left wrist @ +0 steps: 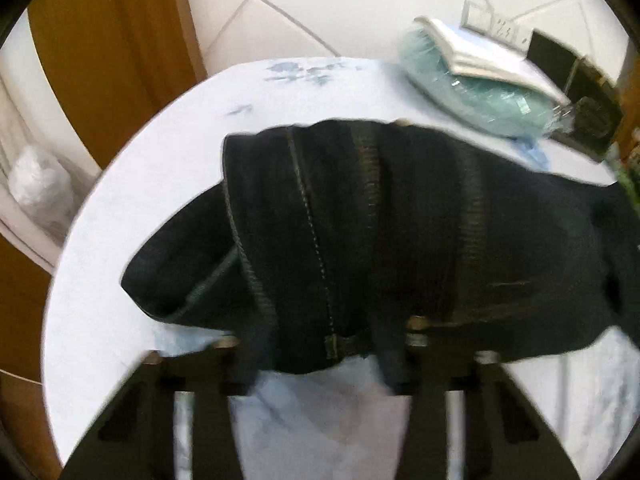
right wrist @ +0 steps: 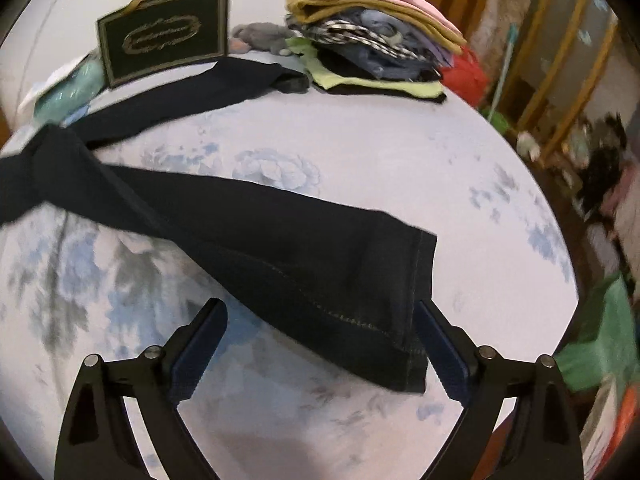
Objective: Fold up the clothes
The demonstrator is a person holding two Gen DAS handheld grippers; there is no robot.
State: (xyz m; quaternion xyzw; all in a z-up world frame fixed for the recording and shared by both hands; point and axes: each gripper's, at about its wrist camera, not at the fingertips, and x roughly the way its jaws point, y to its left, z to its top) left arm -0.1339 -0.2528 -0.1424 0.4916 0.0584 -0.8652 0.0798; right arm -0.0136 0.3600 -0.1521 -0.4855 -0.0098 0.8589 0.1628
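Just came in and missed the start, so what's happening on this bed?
A person with a gripper in each hand is folding dark jeans on the flowered sheet. The left gripper pinches the waistband; the right gripper is open around a leg hem, not gripping. A clothes pile sits behind.

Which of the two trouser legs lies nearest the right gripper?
The leg whose stitched hem sits between the open right gripper fingers. The other leg stretches away toward the pile of folded clothes.
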